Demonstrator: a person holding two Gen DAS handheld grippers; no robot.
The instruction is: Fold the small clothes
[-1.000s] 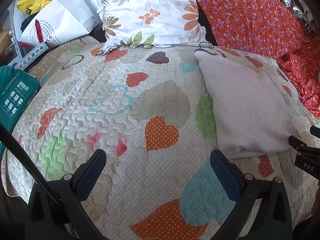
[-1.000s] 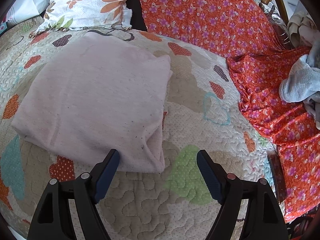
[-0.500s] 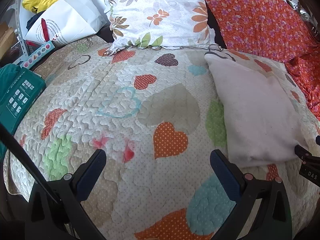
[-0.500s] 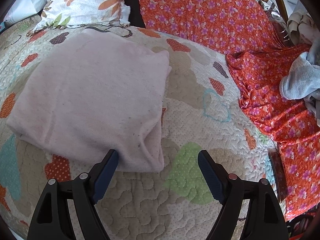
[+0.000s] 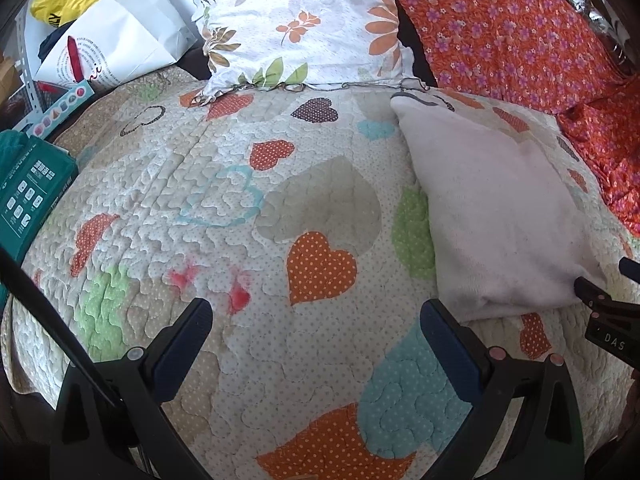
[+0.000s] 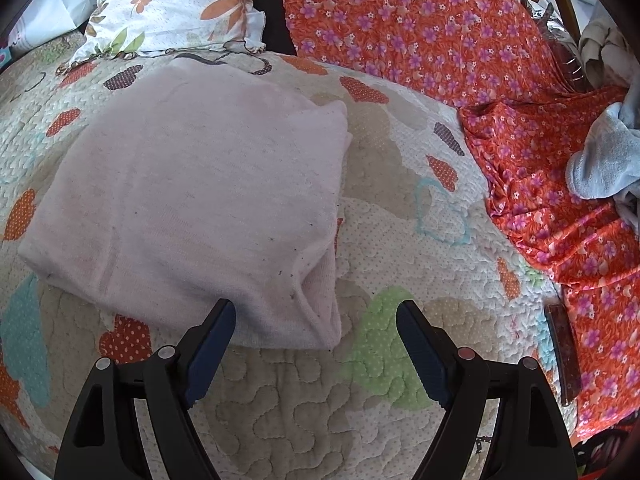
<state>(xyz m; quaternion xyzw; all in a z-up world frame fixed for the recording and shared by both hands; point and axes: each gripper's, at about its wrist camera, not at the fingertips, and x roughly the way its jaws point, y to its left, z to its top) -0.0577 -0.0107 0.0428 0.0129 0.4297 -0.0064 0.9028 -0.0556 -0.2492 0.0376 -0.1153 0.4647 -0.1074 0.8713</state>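
A pale pink garment (image 6: 192,200) lies folded into a flat rectangle on the heart-patterned quilt (image 6: 280,400). My right gripper (image 6: 316,312) stands open just in front of its near right corner, nothing between the fingers. In the left wrist view the same garment (image 5: 496,216) sits at the right, and my left gripper (image 5: 316,312) is open over bare quilt (image 5: 240,200) to its left. The right gripper's black tip (image 5: 600,304) shows at the garment's near corner.
A floral pillow (image 5: 304,20) and an orange flowered cloth (image 6: 420,20) lie at the back. A grey-blue garment (image 6: 600,160) sits on the orange cloth at far right. White paper bag (image 5: 120,40) and a teal box (image 5: 28,192) flank the left. A dark flat object (image 6: 562,352) lies by the quilt's right edge.
Both views have crept slightly nearer the folded garment, which sits a little farther left in the left wrist view than half a second ago. Both grippers stay open; the garment has not moved.
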